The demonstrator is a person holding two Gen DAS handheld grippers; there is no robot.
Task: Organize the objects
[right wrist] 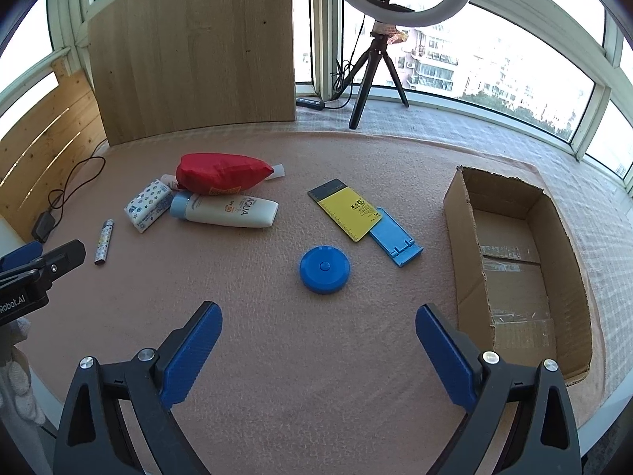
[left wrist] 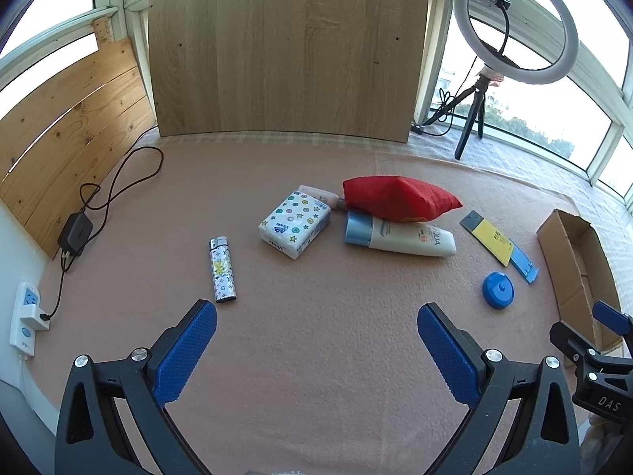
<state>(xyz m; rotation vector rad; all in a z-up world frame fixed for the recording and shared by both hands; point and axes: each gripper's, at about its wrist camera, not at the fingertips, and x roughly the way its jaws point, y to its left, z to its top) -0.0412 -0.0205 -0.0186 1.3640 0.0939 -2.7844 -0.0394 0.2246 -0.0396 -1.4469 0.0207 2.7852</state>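
Loose items lie on a pink cloth: a patterned lighter [left wrist: 222, 270], a tissue pack [left wrist: 295, 224], a red pouch [left wrist: 399, 197] resting on a white sunscreen tube [left wrist: 399, 235], a yellow card [right wrist: 346, 209] over a blue phone stand [right wrist: 395, 240], and a round blue tape measure [right wrist: 324, 264]. An open cardboard box [right wrist: 514, 265] stands at the right. My left gripper [left wrist: 316, 316] is open, short of the lighter. My right gripper [right wrist: 318, 318] is open, just short of the tape measure. Neither holds anything.
A wooden board [left wrist: 285, 47] leans at the back. A ring light on a tripod [right wrist: 379, 39] stands back right. At the far left lie a black charger with cable [left wrist: 75, 233] and a white power strip [left wrist: 25, 316]. Windows surround the table.
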